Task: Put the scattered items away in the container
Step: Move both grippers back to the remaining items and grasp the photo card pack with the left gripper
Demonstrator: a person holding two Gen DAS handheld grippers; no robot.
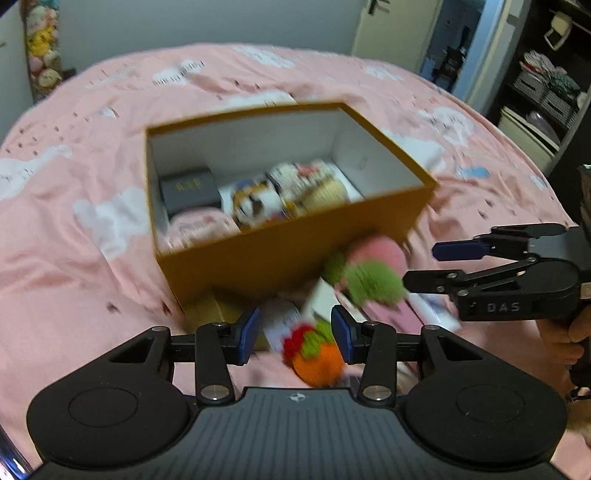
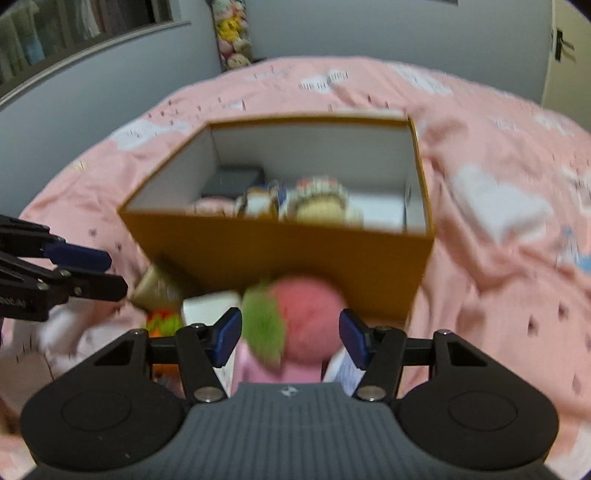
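- Pink bedspread (image 1: 110, 155) with white cloud print, rumpled.
- Grey-blue walls (image 1: 203, 22) behind.
- Plush toy stack (image 1: 42, 48) in far corner.
- Dark shelving (image 1: 546, 85) with baskets at right.
- Window ledge (image 2: 92, 40) upper left, right-wrist view.

One brown box (image 1: 258, 254) lying beyond the jaws, four items showing inside it, one dark case (image 1: 190, 190) among them, two knitted toys sitting at the jaws, one orange (image 1: 317, 360), one pink (image 2: 306, 314), two grippers showing, left (image 1: 294, 334), right (image 2: 290, 334)
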